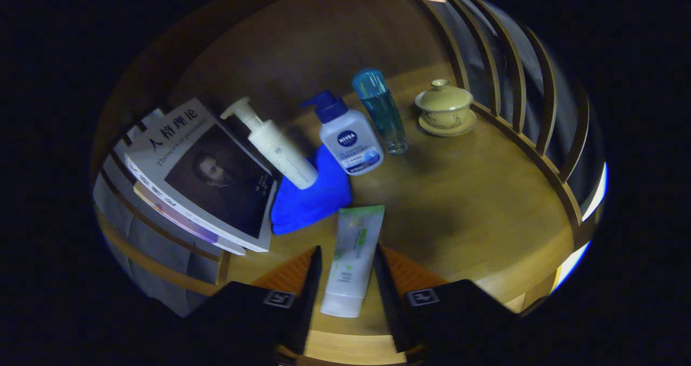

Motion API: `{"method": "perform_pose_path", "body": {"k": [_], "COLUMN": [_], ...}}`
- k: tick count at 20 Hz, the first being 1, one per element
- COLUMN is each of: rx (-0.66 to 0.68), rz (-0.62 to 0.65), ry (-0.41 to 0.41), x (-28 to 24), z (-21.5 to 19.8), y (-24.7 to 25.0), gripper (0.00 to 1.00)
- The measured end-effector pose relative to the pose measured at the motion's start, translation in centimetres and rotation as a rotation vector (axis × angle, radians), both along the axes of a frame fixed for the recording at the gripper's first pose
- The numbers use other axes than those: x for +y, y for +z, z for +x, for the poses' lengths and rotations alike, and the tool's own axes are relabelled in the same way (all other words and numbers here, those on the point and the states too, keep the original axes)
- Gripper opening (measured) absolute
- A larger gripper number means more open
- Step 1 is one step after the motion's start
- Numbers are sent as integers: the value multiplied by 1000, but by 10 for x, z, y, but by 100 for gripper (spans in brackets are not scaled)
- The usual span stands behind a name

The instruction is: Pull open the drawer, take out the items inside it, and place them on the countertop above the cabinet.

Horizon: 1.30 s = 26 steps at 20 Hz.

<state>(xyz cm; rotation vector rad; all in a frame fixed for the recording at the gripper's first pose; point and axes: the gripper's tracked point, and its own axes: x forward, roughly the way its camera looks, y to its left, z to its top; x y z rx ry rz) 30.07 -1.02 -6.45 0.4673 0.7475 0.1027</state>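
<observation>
A white and green tube lies lengthwise between the fingers of my gripper, its cap end toward me and its flat end past the fingertips. The gripper is shut on the tube, one finger against each long side, just over the wooden countertop. Beyond the fingertips a blue cloth lies on the countertop. On and behind it stand a white pump bottle, a white bottle with a blue pump and a clear blue bottle.
A stack of books leans at the left end of the countertop. A lidded ceramic cup on a saucer sits at the far right by the curved wooden rail. Bare wood lies right of the tube.
</observation>
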Motion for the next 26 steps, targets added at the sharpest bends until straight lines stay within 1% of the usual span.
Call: {"method": "perform_pose_path", "body": {"k": [1, 2, 3, 5, 8, 10, 12, 13, 16, 19, 20, 22, 24, 25, 26], "rx": [-20, -49, -81, -175, -377, -512, -611, -651, -748, -854, -904, -971, -997, -996, -984], "rz": [-1, -16, -54, -168, -296, -342, -378, -390, -403, -390, -394, -422, -440, -446, -452], "ry": [4, 12, 17, 22, 33, 42, 43, 36, 34, 21, 2, -64, -107, -111, -97], "x": [0, 1, -1, -9, -7, 2, 8, 9, 19, 28, 28, 19, 17, 18, 20], "z": [-3, -6, -8, -27, -60, -89, -121, -137, -185, -226, -241, -267, -285, -290, -296], "y": [8, 13, 15, 33, 61, 82, 93, 89, 91, 87, 89, 85, 75, 67, 58], "gripper": [70, 80, 86, 98, 98, 98, 98, 98, 98, 98, 98, 98, 98, 98, 98]}}
